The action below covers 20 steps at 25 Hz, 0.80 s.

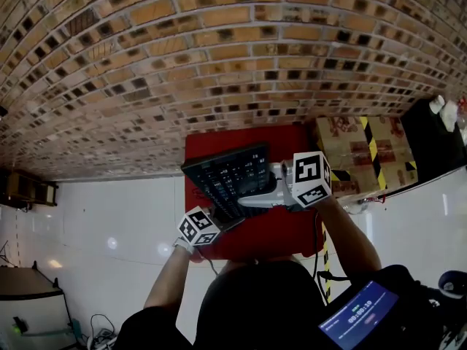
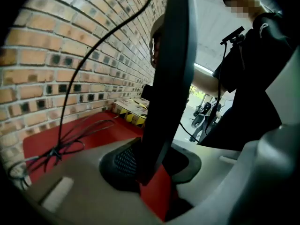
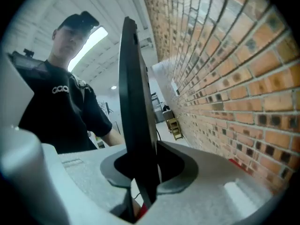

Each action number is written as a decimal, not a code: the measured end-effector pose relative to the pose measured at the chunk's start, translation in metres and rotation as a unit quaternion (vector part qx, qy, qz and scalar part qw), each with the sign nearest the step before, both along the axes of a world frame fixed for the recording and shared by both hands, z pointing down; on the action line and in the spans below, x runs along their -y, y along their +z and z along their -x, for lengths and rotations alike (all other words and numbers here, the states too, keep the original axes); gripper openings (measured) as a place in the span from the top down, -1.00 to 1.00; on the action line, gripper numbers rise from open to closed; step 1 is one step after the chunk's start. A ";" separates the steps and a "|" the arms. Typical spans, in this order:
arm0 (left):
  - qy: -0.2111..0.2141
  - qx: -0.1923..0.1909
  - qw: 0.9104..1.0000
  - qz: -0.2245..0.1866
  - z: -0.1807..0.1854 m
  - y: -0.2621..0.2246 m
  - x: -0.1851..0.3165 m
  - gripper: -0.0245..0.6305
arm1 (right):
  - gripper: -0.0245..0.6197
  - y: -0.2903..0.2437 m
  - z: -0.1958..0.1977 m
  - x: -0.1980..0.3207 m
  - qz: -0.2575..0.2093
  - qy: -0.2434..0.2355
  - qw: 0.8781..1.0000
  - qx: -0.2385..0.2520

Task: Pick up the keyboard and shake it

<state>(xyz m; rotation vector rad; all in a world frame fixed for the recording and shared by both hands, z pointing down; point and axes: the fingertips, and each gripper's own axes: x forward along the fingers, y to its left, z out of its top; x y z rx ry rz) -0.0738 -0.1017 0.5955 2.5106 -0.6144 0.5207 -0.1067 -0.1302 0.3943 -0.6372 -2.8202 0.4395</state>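
Black plastic fills the gap of both tongs: the keyboard [image 1: 230, 177] sits between the left tongs [image 1: 219, 223] and the right tongs [image 1: 254, 197]. Each is clenched on one end of it, and the keyboard is tilted up on its edge. It seems to hang clear of the red tabletop [image 1: 284, 232] under the tongs, though the head view is too small to be sure.

I judge the pick-up as done and the shaking as the step in hand. The next move calls for short, quick swings with both tongs moving together, so that the grip does not twist and the thin edge does not slip out of the pads.

A cable [image 2: 79, 78] runs from the keyboard down to the tabletop beyond the left tongs; it could pull tight or snag. A cardboard box [image 1: 365, 155] stands beyond the right tongs, and the brick wall [image 1: 219, 49] is close ahead of both, so wide swings forward are risky.
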 end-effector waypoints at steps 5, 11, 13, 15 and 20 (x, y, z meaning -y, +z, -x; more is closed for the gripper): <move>-0.001 0.046 0.997 -0.066 0.020 -0.016 0.028 0.49 | 0.70 -0.022 -0.001 -0.031 -0.136 -0.049 0.989 0.004; -0.004 0.119 0.977 -0.177 0.046 -0.059 0.072 0.48 | 0.69 -0.045 -0.005 -0.050 -0.264 -0.051 0.963 0.020; -0.007 0.139 0.968 -0.210 0.054 -0.074 0.084 0.47 | 0.68 -0.052 -0.006 -0.053 -0.296 -0.050 0.953 0.047; -0.009 0.156 0.959 -0.238 0.059 -0.085 0.095 0.47 | 0.68 -0.058 -0.006 -0.054 -0.328 -0.050 0.940 0.074; -0.008 0.197 0.936 -0.290 0.069 -0.108 0.110 0.47 | 0.67 -0.068 -0.008 -0.059 -0.385 -0.046 0.917 0.090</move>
